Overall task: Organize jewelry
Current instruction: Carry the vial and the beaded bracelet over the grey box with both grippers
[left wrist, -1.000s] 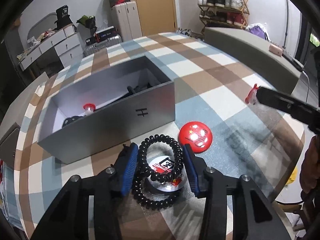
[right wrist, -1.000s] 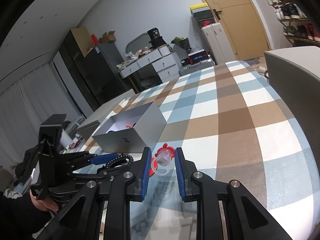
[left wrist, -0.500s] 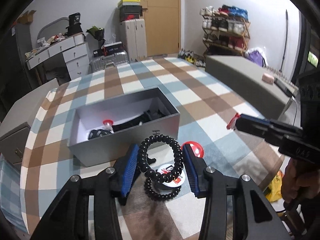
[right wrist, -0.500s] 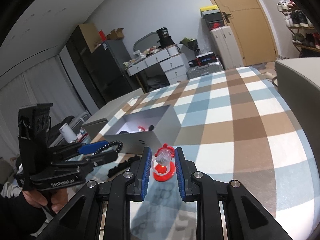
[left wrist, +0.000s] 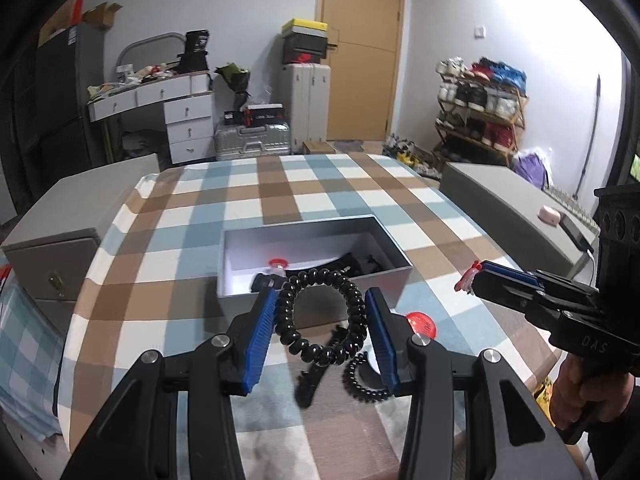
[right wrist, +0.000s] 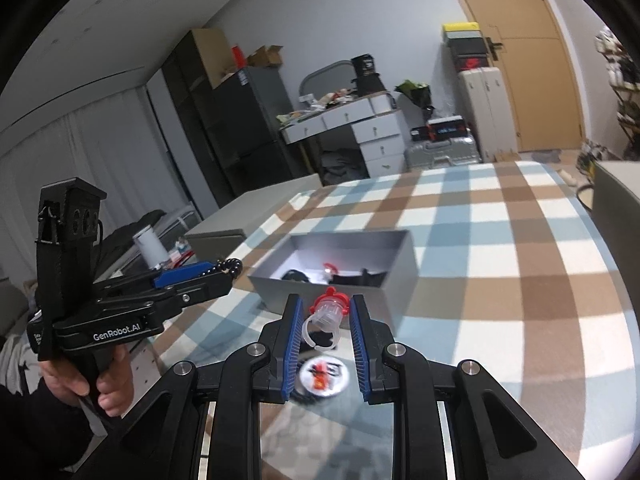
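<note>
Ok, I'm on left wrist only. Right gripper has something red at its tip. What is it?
Observer: A clear plastic ring with a red top, pinched between the right gripper's fingers.
Operator: Is it over the box?
Observer: No. A round white badge lies on the cloth right below those fingers, and the grey box is further ahead.
Operator: How does my bracelet look from the side?
Observer: The black bead bracelet pokes out past the tip of the left gripper.
</note>
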### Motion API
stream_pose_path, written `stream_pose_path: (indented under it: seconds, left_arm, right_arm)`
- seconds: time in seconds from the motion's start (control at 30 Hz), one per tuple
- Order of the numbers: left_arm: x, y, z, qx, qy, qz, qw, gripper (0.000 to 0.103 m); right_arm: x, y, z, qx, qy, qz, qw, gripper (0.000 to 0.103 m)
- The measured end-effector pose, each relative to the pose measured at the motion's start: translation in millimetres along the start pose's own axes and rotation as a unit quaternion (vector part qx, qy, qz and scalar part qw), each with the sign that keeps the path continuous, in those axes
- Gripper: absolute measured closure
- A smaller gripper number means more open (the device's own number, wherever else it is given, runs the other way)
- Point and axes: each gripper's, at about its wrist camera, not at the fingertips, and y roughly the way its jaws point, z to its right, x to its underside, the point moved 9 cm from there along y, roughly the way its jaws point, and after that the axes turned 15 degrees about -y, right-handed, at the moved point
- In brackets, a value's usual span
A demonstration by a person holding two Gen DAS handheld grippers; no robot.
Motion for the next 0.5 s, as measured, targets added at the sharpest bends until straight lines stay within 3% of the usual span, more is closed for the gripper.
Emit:
stream_pose_path:
  seconds: [0.5]
  left_arm:
    - [-30, 1, -34, 0.021, -0.039, 0.027, 0.9987, 0.063]
  right_arm:
    - [-45, 47, -24, -0.036, -0.034, 0.009, 0.999, 0.080]
